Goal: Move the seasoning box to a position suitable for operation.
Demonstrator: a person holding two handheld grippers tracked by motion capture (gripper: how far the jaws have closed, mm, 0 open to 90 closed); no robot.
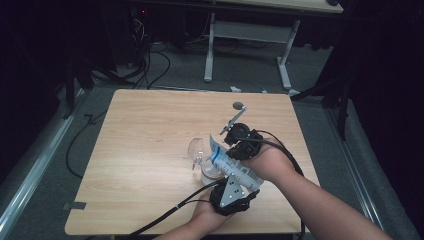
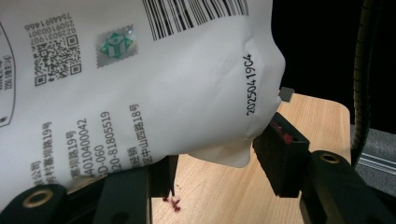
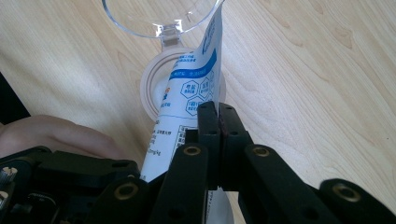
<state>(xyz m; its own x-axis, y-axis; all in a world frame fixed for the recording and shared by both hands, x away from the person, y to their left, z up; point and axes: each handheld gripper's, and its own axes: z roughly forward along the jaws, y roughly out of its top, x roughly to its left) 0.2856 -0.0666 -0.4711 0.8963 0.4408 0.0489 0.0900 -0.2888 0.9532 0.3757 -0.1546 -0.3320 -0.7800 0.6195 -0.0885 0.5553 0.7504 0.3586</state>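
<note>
A white pouch [image 1: 231, 164] with blue print and a barcode hangs tilted above a small round clear tub [image 1: 212, 173] whose hinged lid [image 1: 198, 149] stands open. My left gripper [image 1: 244, 184] is shut on the pouch's lower end; in the left gripper view the pouch [image 2: 140, 79] bulges between the pads [image 2: 280, 154]. My right gripper [image 1: 231, 149] is shut on the pouch's thin side edge, its jaws [image 3: 217, 112] pressed together over the blue-printed pouch [image 3: 191, 88]. The tub [image 3: 150, 88] sits right under the pouch's raised corner, and the clear lid [image 3: 159, 18] lies beyond it.
The wooden table [image 1: 150, 130] has bare room to the left and at the back. A few dark red specks [image 2: 173, 203] lie on the wood under the left gripper. Cables [image 1: 150, 70] and a white desk frame [image 1: 250, 35] stand on the floor behind the table.
</note>
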